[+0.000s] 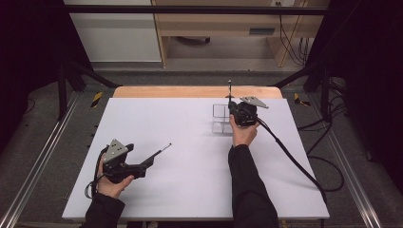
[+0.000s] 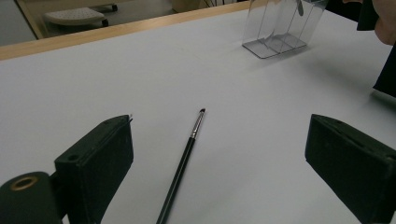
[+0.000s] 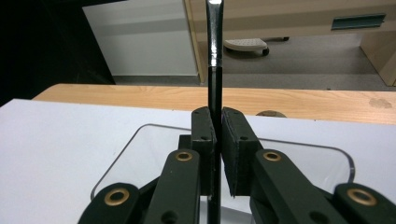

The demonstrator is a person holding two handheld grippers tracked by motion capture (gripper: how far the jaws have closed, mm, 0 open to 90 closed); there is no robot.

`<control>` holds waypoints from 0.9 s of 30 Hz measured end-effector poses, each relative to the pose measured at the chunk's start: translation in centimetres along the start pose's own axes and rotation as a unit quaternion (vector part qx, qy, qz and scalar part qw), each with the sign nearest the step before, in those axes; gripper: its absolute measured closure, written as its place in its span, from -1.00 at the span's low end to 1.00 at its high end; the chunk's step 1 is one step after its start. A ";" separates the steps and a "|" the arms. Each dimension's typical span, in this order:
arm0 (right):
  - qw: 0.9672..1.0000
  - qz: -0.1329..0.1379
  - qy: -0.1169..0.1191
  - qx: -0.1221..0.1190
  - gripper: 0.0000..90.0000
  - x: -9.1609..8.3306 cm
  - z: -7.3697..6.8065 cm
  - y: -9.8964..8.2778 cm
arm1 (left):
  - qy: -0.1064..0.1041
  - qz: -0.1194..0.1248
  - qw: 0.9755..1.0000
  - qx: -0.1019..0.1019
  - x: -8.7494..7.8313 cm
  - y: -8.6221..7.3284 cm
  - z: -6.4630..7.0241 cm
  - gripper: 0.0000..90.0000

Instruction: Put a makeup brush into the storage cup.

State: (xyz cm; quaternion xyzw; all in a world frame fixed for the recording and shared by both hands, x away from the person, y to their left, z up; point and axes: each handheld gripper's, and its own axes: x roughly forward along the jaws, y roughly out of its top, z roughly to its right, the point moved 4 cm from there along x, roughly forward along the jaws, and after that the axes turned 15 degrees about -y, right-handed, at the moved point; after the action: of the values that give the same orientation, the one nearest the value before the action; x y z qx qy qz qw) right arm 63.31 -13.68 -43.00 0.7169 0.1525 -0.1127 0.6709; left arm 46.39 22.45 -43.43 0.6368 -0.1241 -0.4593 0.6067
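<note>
Right gripper at about 1 o'clock on the white table, jaws clamped on a brush. Held upright, black handle pinched between the pads, metal ferrule rising above them toward 12 o'clock in the right gripper view. Directly under the jaws, a clear box with rounded corners; in the high view the same box just at 9 o'clock of the hand, divided into compartments. Whether the handle's lower end touches the box: cannot tell.

Left gripper at about 8 o'clock on the table, jaws spread wide, nothing gripped. Between them in the left gripper view, a second brush flat on the table, tip toward 12 o'clock, touching neither pad. In the high view its tip pointing toward 2 o'clock, well apart from the box. From the left gripper, box far off at 1 o'clock, near the wooden table edge.
</note>
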 end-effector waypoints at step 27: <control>0.999 -0.015 0.038 -0.030 0.54 -3.4 0.1 -1.0 | -0.002 -0.003 1.000 0.002 0.2 0.0 0.2 -0.85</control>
State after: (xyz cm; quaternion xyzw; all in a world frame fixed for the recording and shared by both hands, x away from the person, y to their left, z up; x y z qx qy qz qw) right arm 59.85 -13.99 -42.67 0.6982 0.1918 -0.0904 0.6838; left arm 46.36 22.14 -43.52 0.6372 -0.1243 -0.4622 0.6041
